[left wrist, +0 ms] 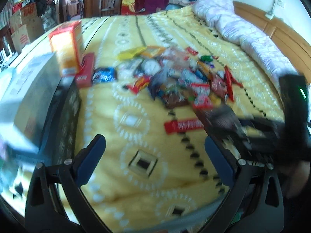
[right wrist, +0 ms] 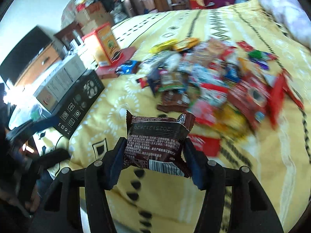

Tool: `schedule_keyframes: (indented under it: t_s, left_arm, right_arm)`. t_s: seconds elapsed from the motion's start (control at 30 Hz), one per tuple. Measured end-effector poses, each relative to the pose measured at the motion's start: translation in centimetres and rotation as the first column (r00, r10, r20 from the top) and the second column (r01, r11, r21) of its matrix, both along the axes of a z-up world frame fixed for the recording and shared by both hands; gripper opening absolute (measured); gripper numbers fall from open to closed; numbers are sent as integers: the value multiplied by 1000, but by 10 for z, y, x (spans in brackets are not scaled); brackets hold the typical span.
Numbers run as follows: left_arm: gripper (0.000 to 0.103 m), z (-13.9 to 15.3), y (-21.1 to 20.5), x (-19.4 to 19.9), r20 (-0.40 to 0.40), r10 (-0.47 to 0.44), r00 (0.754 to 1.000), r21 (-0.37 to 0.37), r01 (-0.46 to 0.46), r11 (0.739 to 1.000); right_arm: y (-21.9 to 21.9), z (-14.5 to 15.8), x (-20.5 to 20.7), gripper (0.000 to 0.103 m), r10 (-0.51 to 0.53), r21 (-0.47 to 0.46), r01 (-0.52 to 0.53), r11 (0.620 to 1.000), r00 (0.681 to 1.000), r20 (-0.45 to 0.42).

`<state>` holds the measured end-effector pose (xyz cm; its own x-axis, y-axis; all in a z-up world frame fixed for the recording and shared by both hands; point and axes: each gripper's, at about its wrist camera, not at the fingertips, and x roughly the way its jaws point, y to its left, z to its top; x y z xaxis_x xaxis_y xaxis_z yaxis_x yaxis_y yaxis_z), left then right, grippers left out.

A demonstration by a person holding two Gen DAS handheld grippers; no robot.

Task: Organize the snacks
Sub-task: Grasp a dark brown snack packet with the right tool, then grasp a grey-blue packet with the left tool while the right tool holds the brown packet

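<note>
Blue-padded left tongs (left wrist: 155,153) fill the bottom of the left wrist view, spread wide with nothing between them, over a yellow patterned blanket (left wrist: 136,174) on a bed. At 12 o'clock from them a blurred heap of snacks (left wrist: 180,77) lies on the blanket, and a single red packet (left wrist: 183,126) sits apart, nearer the tongs. At 10 o'clock an orange carton (left wrist: 67,46) stands upright on a flat red box (left wrist: 85,69), and a pale grey box (left wrist: 29,89) looms close at 9 o'clock. Only this view shows the folded lilac quilt (left wrist: 239,25) along the wooden bed frame at 2 o'clock. At 3 o'clock the dark shape of the other tool is blurred.

From the right wrist view, the right tongs (right wrist: 154,153) are closed on a dark brown snack packet (right wrist: 157,143), gripped at both sides and held above the blanket, barcode end toward the camera. This view alone shows that packet. The heap (right wrist: 210,81) spreads from 12 to 2 o'clock. At 10 o'clock a black box with printed icons (right wrist: 81,101) lies flat beside the grey box (right wrist: 62,79), with the orange carton (right wrist: 105,44) farther back at 11 o'clock.
</note>
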<state>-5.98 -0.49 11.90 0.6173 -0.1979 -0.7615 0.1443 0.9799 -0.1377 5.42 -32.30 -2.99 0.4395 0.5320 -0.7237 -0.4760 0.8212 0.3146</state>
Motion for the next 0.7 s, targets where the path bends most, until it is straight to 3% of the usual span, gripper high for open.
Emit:
schedule_keyframes:
  t_s: [0.13,0.23,0.33,0.4,0.7]
  left_arm:
    - [90,-17,-13,43,66,-3,998,6,3,1000]
    - [65,-50,-16,81,1,-13,1000,6,13,1000]
    - [53,-77,-13,108,-66,41,997,3,-41,999]
    - [51,-86,-10,117,-87,46,995,-14,-47,999]
    - [50,-80,-13,139,-10,40,999,-36,-40,999]
  right_arm:
    - [-35,-3,-11,62,-71,30,72,997,997,-27]
    - [-50,-10,-13,62,-93,43,95,995,995,-45]
    - [-59,-18,-13,62,-106,56,109,992,992,-64]
    - [-63,-25,-10,62,-109,64,114,991,991,-77]
    - [-74,-41,8,62,-118,86,126,988,989,-93]
